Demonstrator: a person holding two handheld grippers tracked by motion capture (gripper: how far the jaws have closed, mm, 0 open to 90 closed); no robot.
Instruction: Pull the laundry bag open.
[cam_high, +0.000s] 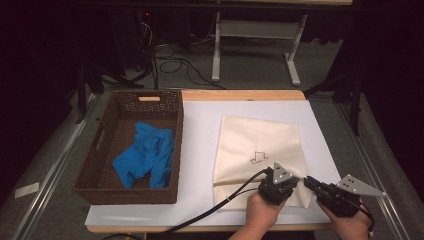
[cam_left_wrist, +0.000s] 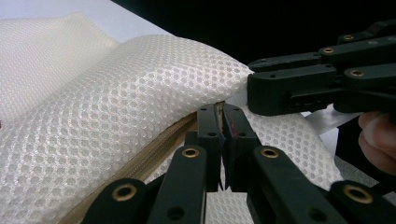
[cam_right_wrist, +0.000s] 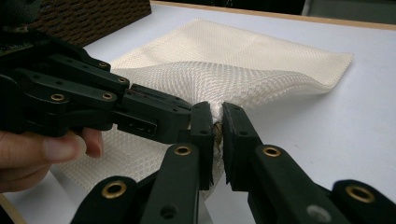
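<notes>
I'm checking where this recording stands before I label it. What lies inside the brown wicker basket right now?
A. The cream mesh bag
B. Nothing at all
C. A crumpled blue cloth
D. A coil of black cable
C: the high view shows a crumpled blue cloth lying in the wicker basket, while the cream mesh bag lies outside it on the white sheet.

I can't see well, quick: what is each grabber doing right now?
Left gripper: closed, pinching the mesh bag near its zipper.
Right gripper: closed, pinching the same mesh bag at the edge.
</notes>
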